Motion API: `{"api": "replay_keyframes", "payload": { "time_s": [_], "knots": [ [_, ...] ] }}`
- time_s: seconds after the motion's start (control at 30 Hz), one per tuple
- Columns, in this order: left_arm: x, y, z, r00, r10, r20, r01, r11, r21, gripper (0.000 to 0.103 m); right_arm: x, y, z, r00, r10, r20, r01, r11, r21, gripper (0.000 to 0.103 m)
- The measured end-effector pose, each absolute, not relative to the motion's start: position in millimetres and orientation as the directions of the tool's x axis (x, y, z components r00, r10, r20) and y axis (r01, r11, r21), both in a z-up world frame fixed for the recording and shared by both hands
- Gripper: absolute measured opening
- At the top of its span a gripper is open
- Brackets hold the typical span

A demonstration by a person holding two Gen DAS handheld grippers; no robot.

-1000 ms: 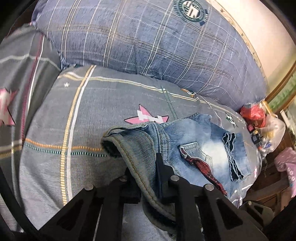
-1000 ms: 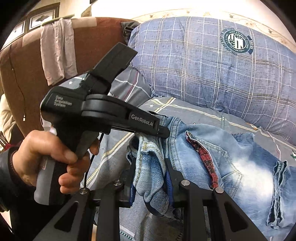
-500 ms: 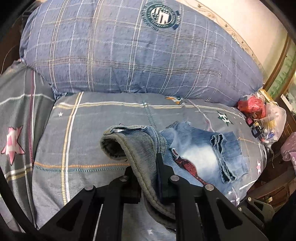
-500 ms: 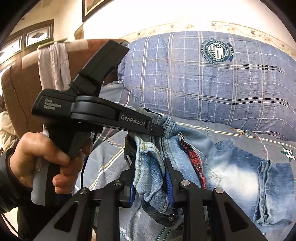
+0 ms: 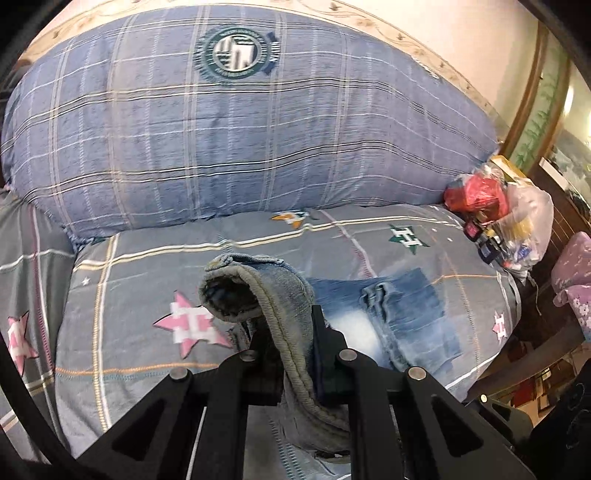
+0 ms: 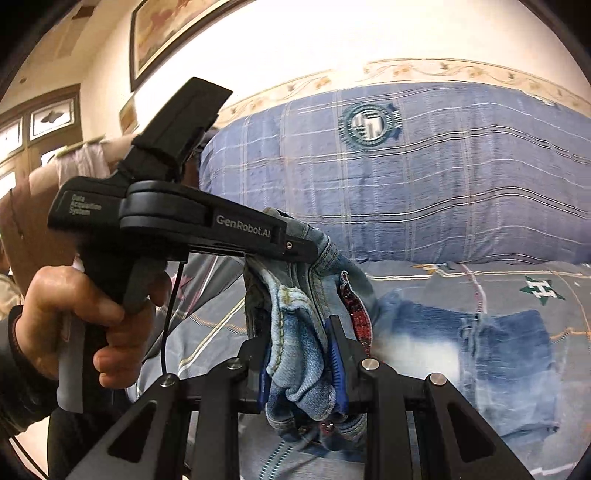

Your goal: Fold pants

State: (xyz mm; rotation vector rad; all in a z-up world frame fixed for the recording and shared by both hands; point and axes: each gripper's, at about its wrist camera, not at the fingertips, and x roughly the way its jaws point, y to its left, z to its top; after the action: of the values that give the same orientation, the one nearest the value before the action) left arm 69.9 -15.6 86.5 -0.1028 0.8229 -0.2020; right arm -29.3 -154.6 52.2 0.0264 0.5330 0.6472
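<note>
Both grippers are clamped on the jeans point(image 5: 402, 314) — the left gripper point(image 5: 291, 354) pinches a thick seamed edge nearly flat, the right gripper point(image 6: 299, 354) squeezes a fatter bunch of denim. A hand point(image 6: 77, 321) holds the left one's handle. The rest of the jeans trails onto the bed point(image 5: 122, 343) — a big pillow point(image 5: 229, 147) sits behind.

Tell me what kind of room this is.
Most likely a bedroom in a home: jeans lie on a bed's star-print cover, a big plaid pillow sits behind, and a framed picture hangs on the wall.
</note>
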Motion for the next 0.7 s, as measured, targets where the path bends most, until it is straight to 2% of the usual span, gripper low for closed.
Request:
{"api": "replay_keyframes", "payload": {
  "time_s": [0.3, 0.7],
  "knots": [
    [81, -60, 89, 0.647, -0.227, -0.728, 0.182, 0.973, -0.142, 0.012, -30, -192, 57, 0.701, 0.549, -0.455, -0.526, 0.829, 0.19, 0.021],
    [93, -115, 94, 0.621, -0.244, -0.745, 0.253, 0.962, -0.105, 0.012, -25, -238, 58, 0.715, 0.544, -0.438, -0.468, 0.839, 0.278, 0.019]
  ]
}}
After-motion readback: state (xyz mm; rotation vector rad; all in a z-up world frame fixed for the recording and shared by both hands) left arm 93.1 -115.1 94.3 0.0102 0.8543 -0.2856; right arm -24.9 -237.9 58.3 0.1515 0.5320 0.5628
